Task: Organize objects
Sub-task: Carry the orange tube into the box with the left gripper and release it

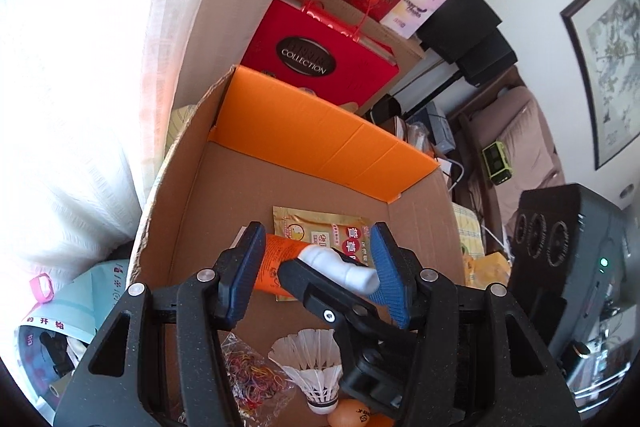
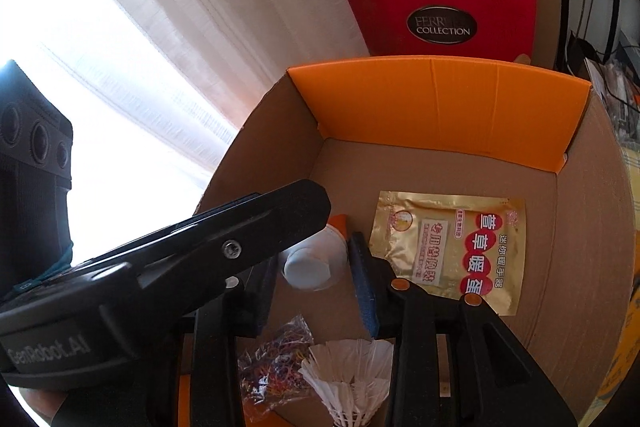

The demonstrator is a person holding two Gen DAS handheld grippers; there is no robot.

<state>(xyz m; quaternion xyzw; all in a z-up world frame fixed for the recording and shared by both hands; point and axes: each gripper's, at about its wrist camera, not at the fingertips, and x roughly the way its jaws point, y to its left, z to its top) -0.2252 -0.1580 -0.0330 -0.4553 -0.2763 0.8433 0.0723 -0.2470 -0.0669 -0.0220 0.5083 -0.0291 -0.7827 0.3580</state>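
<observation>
While held over it, cardboard box [image 2: 592, 227] contains gold pouch [image 2: 452, 247], shuttlecock [image 2: 348, 379].

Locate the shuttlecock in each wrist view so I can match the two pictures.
Left wrist view: the shuttlecock lies at bottom centre, on the box floor, right of the bag of rubber bands.
Right wrist view: the shuttlecock is at the bottom edge, slightly right of centre, partly cut off, again right of the rubber bands.
Shared landmark: the gold foil packet on the box floor beyond it.
</observation>
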